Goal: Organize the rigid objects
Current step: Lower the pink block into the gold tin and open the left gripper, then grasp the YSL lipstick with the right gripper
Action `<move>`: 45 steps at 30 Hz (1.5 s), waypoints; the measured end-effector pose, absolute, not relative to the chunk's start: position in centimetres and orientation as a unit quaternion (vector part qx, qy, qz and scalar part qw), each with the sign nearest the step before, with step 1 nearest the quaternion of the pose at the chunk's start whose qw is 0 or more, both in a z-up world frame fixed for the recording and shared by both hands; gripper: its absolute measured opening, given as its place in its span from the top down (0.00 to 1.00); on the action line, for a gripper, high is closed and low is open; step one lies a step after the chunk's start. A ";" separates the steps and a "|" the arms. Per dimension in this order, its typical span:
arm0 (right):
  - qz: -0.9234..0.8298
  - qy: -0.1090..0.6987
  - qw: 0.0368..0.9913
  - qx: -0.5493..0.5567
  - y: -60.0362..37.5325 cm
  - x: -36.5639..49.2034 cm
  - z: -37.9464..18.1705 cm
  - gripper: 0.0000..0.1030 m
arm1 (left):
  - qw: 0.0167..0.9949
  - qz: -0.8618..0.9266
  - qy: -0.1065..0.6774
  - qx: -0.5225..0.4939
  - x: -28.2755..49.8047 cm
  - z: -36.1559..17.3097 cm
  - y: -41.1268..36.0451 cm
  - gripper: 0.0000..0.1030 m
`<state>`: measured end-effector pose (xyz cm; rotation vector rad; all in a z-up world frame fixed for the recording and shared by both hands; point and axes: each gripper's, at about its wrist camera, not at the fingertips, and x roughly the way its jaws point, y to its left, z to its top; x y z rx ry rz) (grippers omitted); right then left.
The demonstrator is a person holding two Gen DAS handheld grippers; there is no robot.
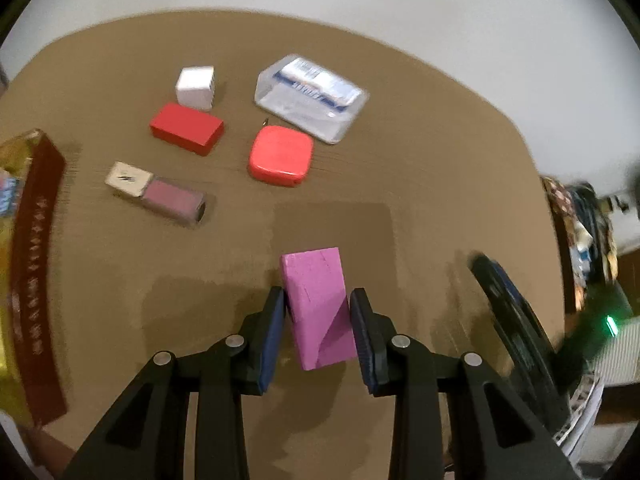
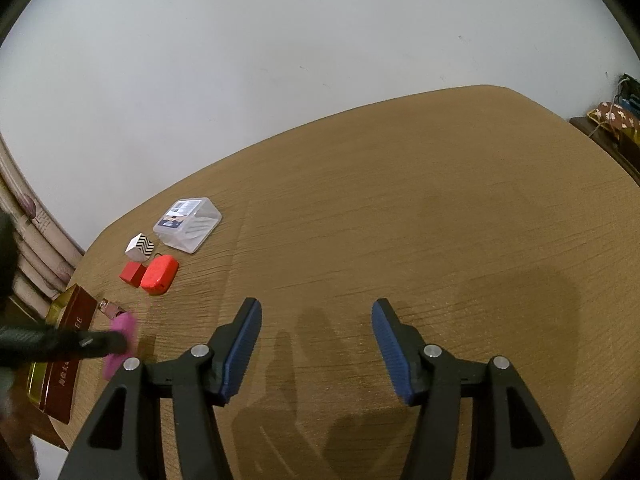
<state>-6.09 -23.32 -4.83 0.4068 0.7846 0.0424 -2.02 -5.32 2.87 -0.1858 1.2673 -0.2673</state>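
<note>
Clamping the pink block [image 1: 318, 308] between its blue pads, the left gripper [image 1: 318, 300] holds it lifted above the brown table [image 1: 420, 184], near the front edge. Right gripper [image 2: 316, 344] hangs with jaws wide, nothing between them. Farther back on the table: red block [image 1: 186, 129], white cube [image 1: 195, 87], rounded red case [image 1: 280, 156], clear plastic box [image 1: 310, 98], small bottle [image 1: 156, 194].
</note>
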 end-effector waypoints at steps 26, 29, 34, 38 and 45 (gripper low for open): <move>-0.010 0.406 0.899 0.167 -22.2 -5.2 -5.3 0.43 | 0.815 0.067 0.576 -0.014 2.0 2.1 20.5 0.70; -0.014 0.410 0.899 0.155 -21.8 -4.9 -5.4 0.41 | 0.830 0.075 0.552 0.009 1.3 3.0 20.1 0.63; 0.032 0.405 0.903 0.138 -20.6 -4.7 -4.7 0.37 | 0.873 0.051 0.486 -0.013 -4.1 7.7 18.9 0.40; 0.208 0.402 0.891 0.031 -12.8 -4.1 -0.2 0.38 | 0.892 0.036 0.449 -0.033 -9.8 9.6 18.0 0.24; 0.374 0.436 0.810 -0.120 1.3 1.2 2.6 0.38 | 0.889 0.053 0.448 -0.074 -17.1 9.1 18.9 0.24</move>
